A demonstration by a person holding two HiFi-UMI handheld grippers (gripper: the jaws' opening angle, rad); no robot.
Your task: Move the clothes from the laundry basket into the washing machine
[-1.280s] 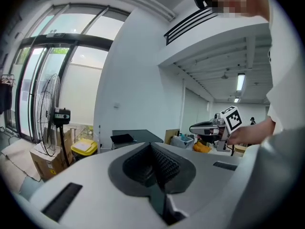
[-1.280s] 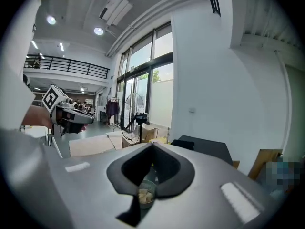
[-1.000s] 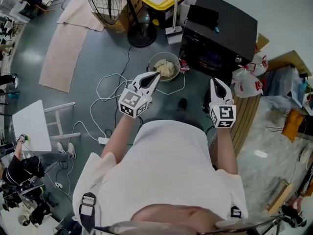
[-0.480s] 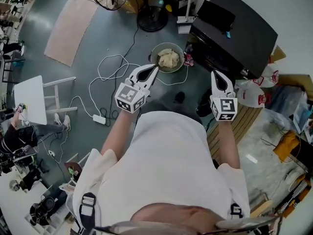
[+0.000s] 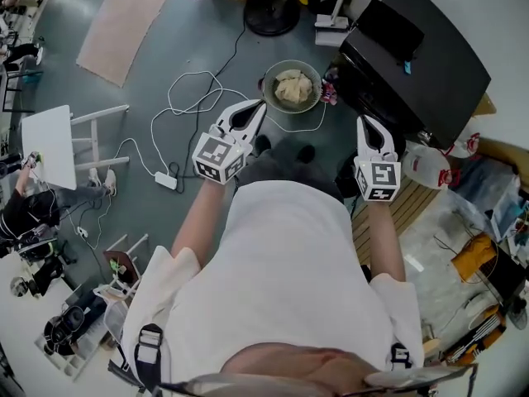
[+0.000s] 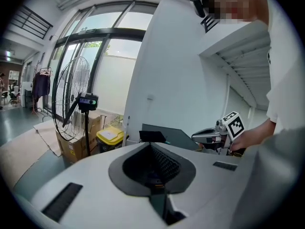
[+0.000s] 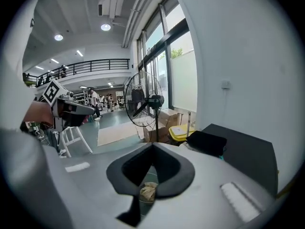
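Standing above basket [image 5: 268, 79], person holds both grippers in air. Left gripper [image 5: 262, 106]: jaws together, nothing between them, tip just beside basket, at its left near side. Right gripper [image 5: 364, 121]: jaws together too, empty, to right of basket and nearer to person. Clothes [image 5: 293, 88]: pale heap, lying inside basket. Washing machine [image 5: 430, 64]: black, just right of basket. White cable [image 5: 190, 106]: on floor, left of basket.
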